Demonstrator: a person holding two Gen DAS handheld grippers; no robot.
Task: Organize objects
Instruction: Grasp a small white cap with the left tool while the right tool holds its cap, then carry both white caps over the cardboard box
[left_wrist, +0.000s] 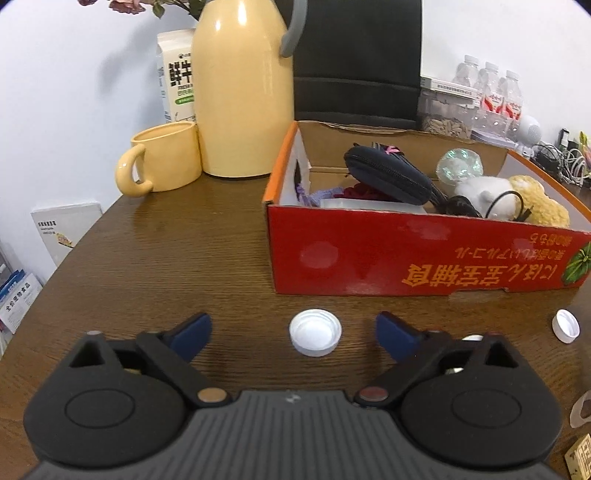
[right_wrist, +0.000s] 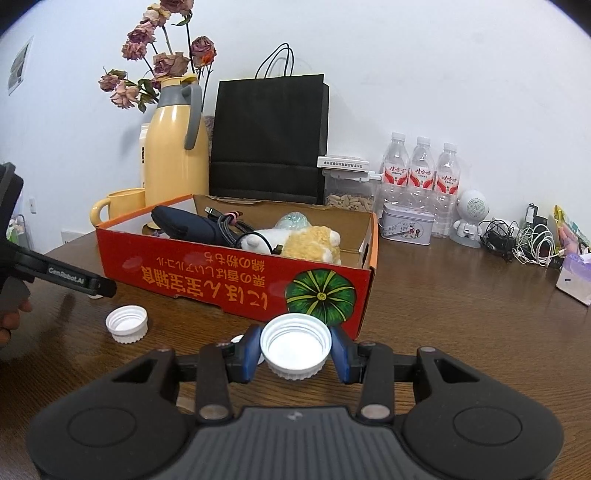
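A red cardboard box (left_wrist: 424, 258) (right_wrist: 229, 277) stands on the wooden table and holds a dark pouch (left_wrist: 388, 177), cables, a plush toy (right_wrist: 310, 240) and a shiny ball (left_wrist: 459, 165). My left gripper (left_wrist: 293, 334) is open, low over the table, with a white bottle cap (left_wrist: 315, 336) lying between its blue fingers, untouched. My right gripper (right_wrist: 295, 350) is shut on another white cap (right_wrist: 295, 345), open side up, in front of the box. The cap by the left gripper also shows in the right wrist view (right_wrist: 126, 324). A third cap (right_wrist: 238, 339) peeks out behind the right gripper's left finger.
A yellow thermos (left_wrist: 242, 92) and yellow mug (left_wrist: 162, 162) stand at the back left, a black paper bag (right_wrist: 269, 136) behind the box. Water bottles (right_wrist: 421, 173), a tin (right_wrist: 406, 223), a small white robot figure (right_wrist: 471, 218) and tangled cables (right_wrist: 524, 240) line the back right.
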